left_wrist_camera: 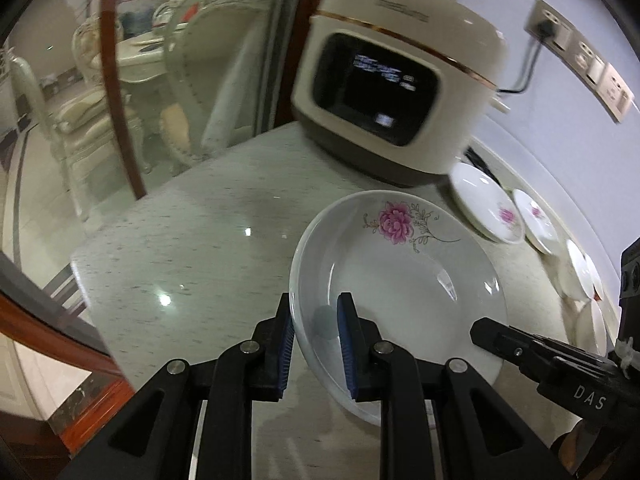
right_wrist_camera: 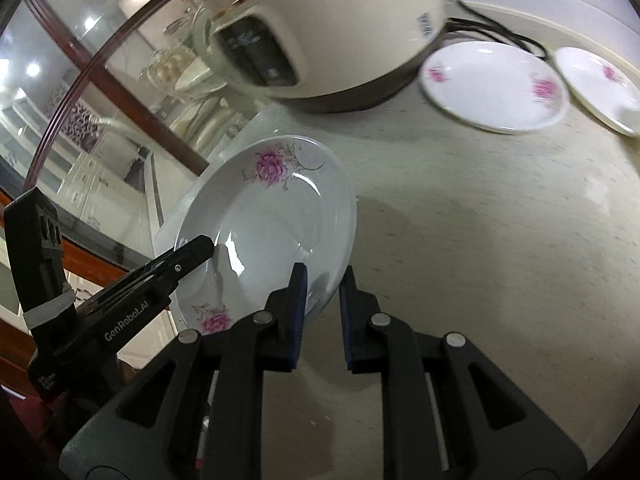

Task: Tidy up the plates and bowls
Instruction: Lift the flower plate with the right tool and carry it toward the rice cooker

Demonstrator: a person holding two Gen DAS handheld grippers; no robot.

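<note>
step: carrying one deep plate point(left_wrist_camera: 400, 280) between both grippers, held above the tabletop point(left_wrist_camera: 200, 232), judged mid-transfer
left gripper point(left_wrist_camera: 316, 344): jaws clamped tight on the plate's near rim
right gripper point(right_wrist_camera: 324, 308): jaws pinched on the opposite rim
next: likely needs a level, joint move toward the other plates point(right_wrist_camera: 496, 84) by the rice cooker point(left_wrist_camera: 400, 80), then an even release
plate look: white, glossy, tilted, pink flower prints on the rim
</note>
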